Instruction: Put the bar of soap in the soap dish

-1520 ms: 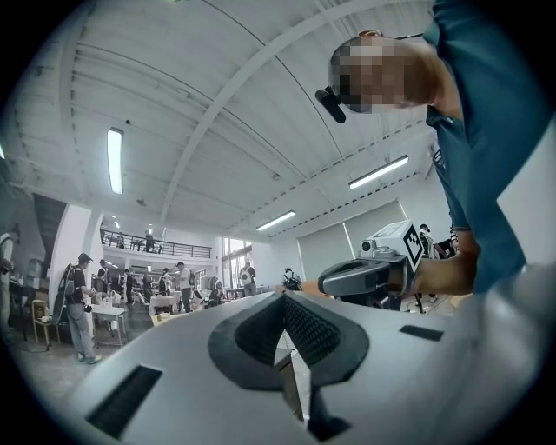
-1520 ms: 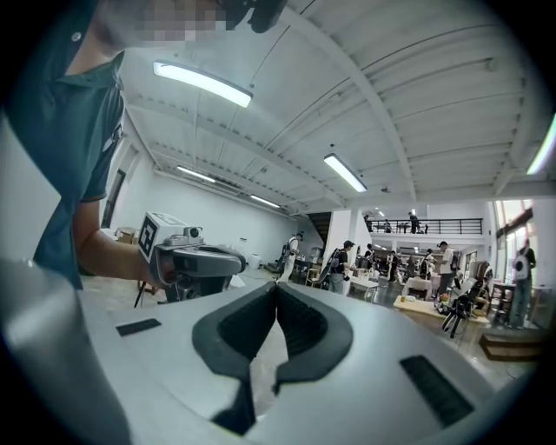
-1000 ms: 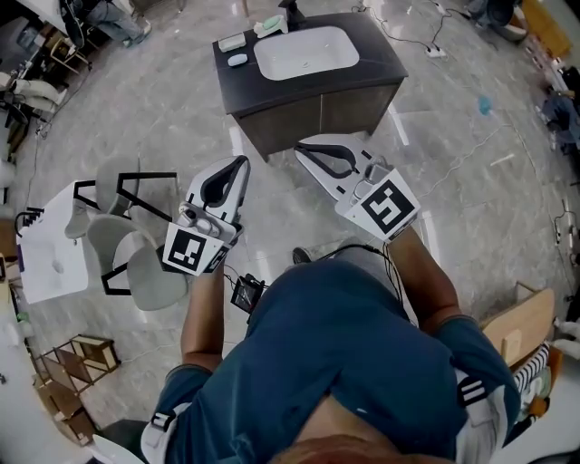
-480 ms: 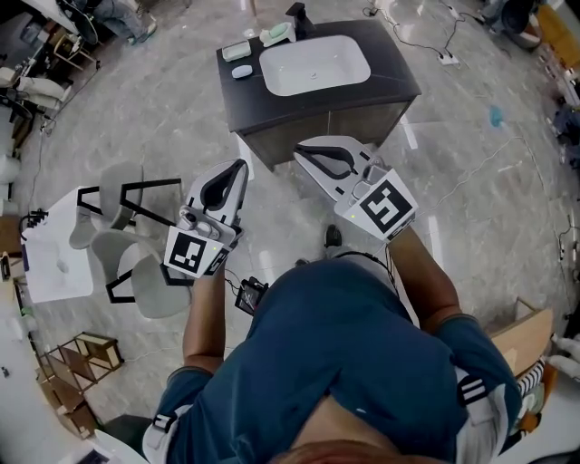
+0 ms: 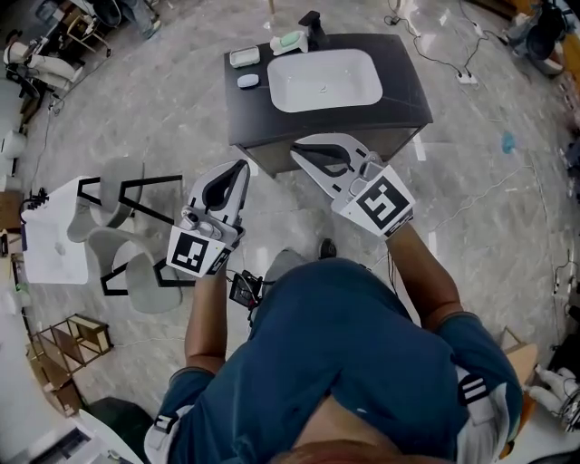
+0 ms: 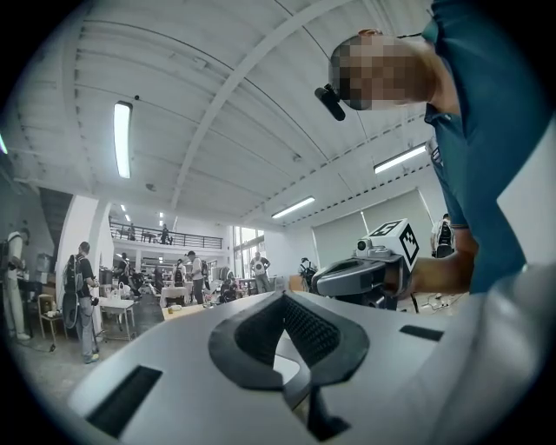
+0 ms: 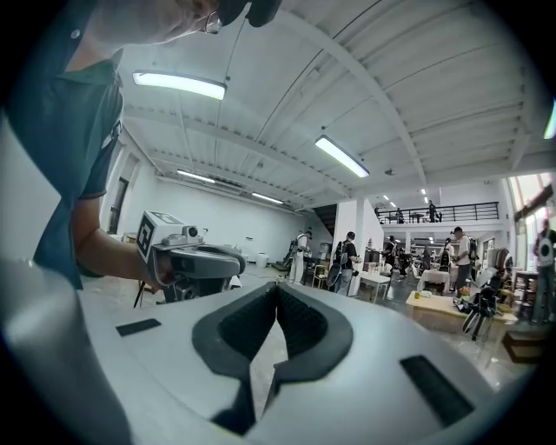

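A dark vanity (image 5: pixel 399 100) with a white sink (image 5: pixel 324 80) stands ahead of me in the head view. On its left counter lie a pale rectangular soap dish (image 5: pixel 244 58), a small pale oval bar of soap (image 5: pixel 247 81) and a green item (image 5: pixel 288 41). My left gripper (image 5: pixel 239 167) and right gripper (image 5: pixel 297 150) are held level, short of the vanity's front, both shut and empty. In the left gripper view the left gripper (image 6: pixel 280 300) has its pads together, with the other gripper (image 6: pixel 369 274) beside it. The right gripper (image 7: pixel 276 291) is likewise shut.
A black dispenser (image 5: pixel 313 20) stands behind the sink. Grey chairs (image 5: pixel 136 263) with black frames and a white table (image 5: pixel 54 245) are at the left. A low wooden shelf (image 5: pixel 86 337) sits at lower left. Cables (image 5: pixel 471 195) run over the marble floor at the right.
The vanity has drawn nearer and lower in the head view as the person walks toward it. Both grippers stay shut and keep their pose.
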`<act>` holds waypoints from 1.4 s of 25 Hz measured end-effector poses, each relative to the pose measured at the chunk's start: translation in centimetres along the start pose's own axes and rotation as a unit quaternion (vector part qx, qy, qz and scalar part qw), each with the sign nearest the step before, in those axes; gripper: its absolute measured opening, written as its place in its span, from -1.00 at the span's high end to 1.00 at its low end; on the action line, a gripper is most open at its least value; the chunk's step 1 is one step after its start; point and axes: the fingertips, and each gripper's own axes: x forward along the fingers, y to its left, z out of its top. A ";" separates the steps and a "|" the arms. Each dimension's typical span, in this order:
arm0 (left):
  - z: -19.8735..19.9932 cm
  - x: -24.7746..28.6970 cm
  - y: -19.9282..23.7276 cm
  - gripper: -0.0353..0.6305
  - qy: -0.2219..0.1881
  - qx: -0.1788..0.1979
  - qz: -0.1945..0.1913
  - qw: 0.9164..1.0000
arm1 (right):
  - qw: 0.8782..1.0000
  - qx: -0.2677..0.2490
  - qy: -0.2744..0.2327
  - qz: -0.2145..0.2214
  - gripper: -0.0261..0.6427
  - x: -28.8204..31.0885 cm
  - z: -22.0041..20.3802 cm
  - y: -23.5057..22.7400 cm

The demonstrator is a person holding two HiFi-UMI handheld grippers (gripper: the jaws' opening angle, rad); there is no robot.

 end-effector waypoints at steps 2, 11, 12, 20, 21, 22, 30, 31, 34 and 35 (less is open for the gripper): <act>-0.4 0.6 0.8 0.88 0.011 -0.002 0.004 1.000 | 1.000 0.007 0.002 0.003 0.88 0.6 -0.2 -1.0; -2.4 2.7 6.8 0.88 0.004 -0.011 0.002 1.000 | 1.000 0.016 0.014 0.002 0.88 6.1 -1.8 -4.5; -2.5 3.0 7.7 0.88 0.001 -0.011 -0.001 1.000 | 1.000 0.015 0.015 0.000 0.88 6.9 -1.9 -5.0; -3.3 5.6 14.6 0.88 -0.016 -0.015 -0.030 0.999 | 0.999 0.009 0.034 -0.027 0.88 12.6 -2.4 -8.8; -3.3 5.8 15.3 0.88 -0.018 -0.018 -0.033 0.999 | 0.999 0.005 0.034 -0.028 0.88 13.2 -2.4 -9.2; -3.4 6.1 15.9 0.88 -0.020 -0.019 -0.036 0.999 | 0.999 0.002 0.035 -0.029 0.88 13.8 -2.5 -9.5; -4.9 8.4 19.8 0.88 -0.010 -0.030 -0.041 0.999 | 0.998 0.013 0.049 -0.025 0.88 17.7 -4.2 -12.8; -5.2 8.8 20.3 0.88 -0.008 -0.030 -0.038 0.999 | 0.998 0.014 0.049 -0.022 0.88 18.2 -4.6 -13.3; -6.0 10.4 22.2 0.88 0.000 -0.026 -0.028 0.999 | 0.999 0.019 0.048 -0.011 0.88 19.6 -5.6 -15.2; -6.2 10.9 22.7 0.88 0.003 -0.026 -0.021 0.999 | 0.999 0.021 0.049 -0.006 0.88 20.0 -6.0 -15.8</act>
